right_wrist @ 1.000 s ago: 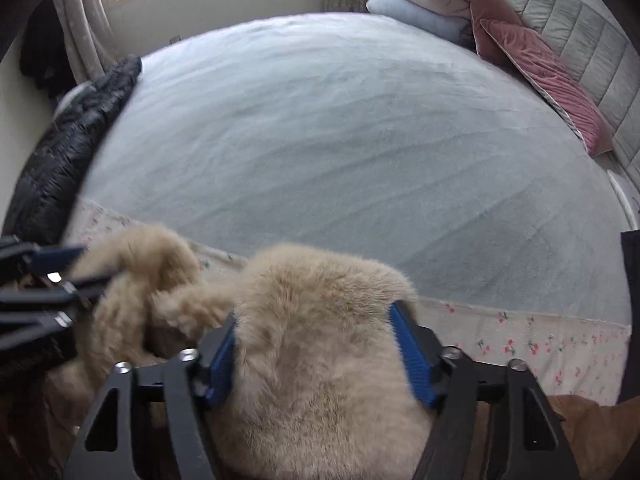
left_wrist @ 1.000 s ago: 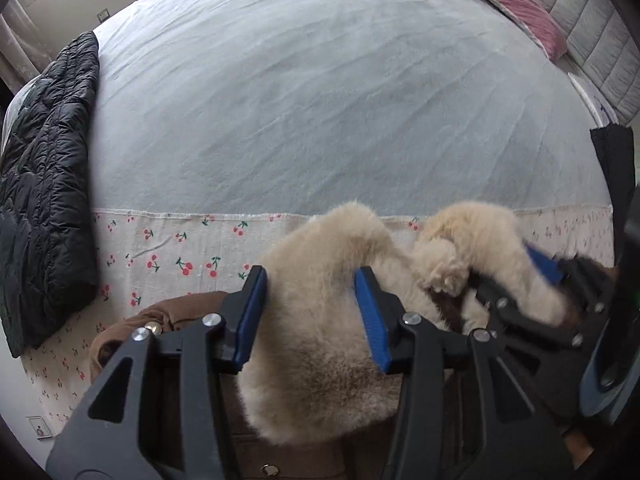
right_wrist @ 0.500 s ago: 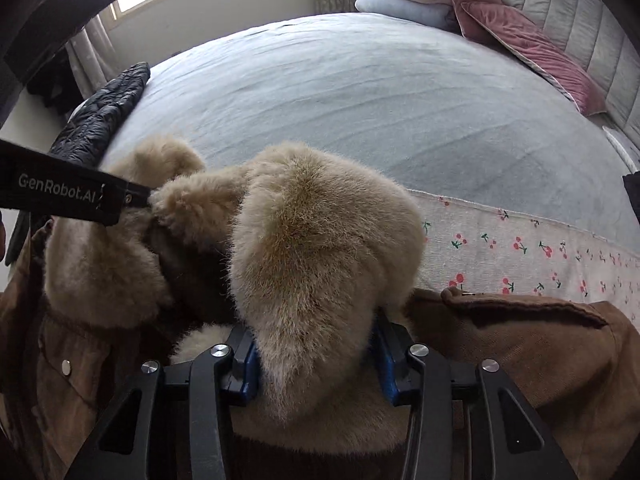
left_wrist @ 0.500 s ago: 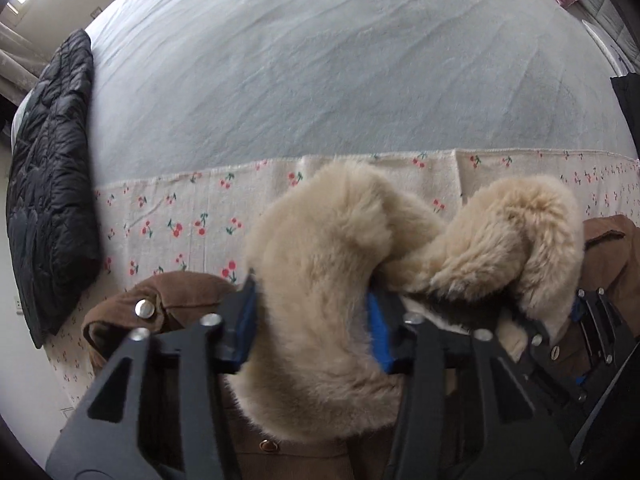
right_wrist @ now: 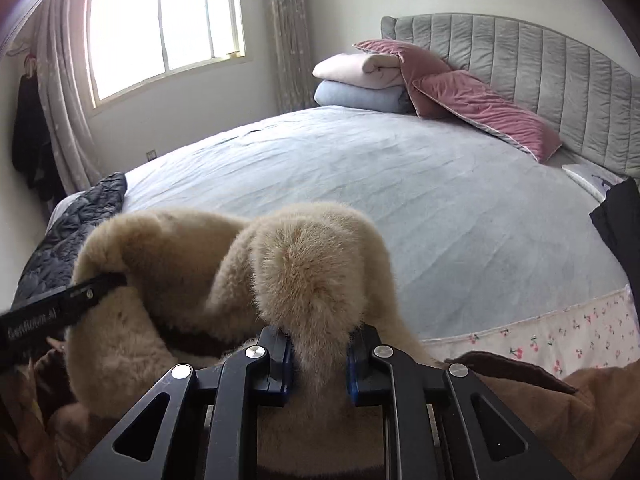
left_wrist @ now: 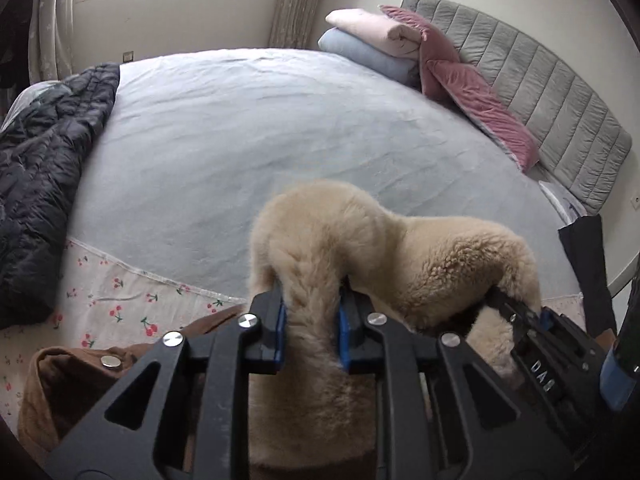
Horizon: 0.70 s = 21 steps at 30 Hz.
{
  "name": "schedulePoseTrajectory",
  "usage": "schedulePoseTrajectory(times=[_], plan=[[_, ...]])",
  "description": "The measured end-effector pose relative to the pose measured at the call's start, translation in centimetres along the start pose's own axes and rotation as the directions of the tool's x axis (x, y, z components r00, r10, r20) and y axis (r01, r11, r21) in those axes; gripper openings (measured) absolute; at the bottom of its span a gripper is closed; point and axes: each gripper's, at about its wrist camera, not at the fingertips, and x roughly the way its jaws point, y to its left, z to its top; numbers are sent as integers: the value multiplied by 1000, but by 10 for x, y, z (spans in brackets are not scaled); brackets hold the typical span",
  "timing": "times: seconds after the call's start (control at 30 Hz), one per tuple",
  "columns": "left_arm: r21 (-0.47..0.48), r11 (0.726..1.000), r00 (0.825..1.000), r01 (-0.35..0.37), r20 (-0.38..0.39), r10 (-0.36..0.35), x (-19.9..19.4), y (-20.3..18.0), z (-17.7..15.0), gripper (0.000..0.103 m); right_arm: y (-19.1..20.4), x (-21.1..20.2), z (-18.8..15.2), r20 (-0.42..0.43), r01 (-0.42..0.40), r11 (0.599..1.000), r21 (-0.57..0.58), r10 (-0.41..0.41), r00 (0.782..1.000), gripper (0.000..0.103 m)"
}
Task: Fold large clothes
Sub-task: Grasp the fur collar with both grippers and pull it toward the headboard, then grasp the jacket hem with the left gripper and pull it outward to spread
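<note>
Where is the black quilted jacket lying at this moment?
In both views the black quilted jacket lies along the bed's left edge, below the window.

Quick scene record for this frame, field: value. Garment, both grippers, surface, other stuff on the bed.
garment: brown coat with beige fleece collar, bunched at the near bed edge
left gripper: jaws closing, collar fleece pinched between the pads
right gripper: jaws closing, collar fleece pinched between the pads
surface: grey bedspread over a cherry-print sheet
other items: black quilted jacket, folded blankets, pink cushions
</note>
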Motion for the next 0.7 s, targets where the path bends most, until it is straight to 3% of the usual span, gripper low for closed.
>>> schedulePoseTrajectory(times=[0.03,0.07,0.1,0.13,0.2,0.23,0.4,0.53,0.7], plan=[[-3,1000,999,-27,-32,27,20,5,-5,30,-3,21,-4,-40,-3,1000,28,5,999,20],[1,998,997,-55,-59,55,42,11,-16,47,-4,39,-11,-81,5,999,39,-2,997,25],[5,998,996,-70,-47,70,53,19,-26,59,-8,59,-21,-133,14,999,37,-9,991,33],[-15,998,997,-56,-60,55,58,25,-29,67,-10,68,-27,-127,9,1000,29,-5,992,37],[-76,997,999,15,-50,-19,55,38,-25,69,-11,67,-30,-83,-8,1000,25,10,996,46],[-87,996,999,16,-50,-21,51,40,-24,72,-10,64,-29,-86,-13,1000,12,14,996,48],[-8,1000,998,20,-60,-21,2,31,-25,77,-7,29,-32,-97,-47,998,-43,42,994,76],[44,998,997,47,-65,-44,-56,26,-34,83,-5,-14,-37,-124,-107,993,-49,100,987,79],[85,996,998,25,-66,-19,-136,56,-39,87,-2,-78,-42,-134,-133,989,-70,123,983,80]])
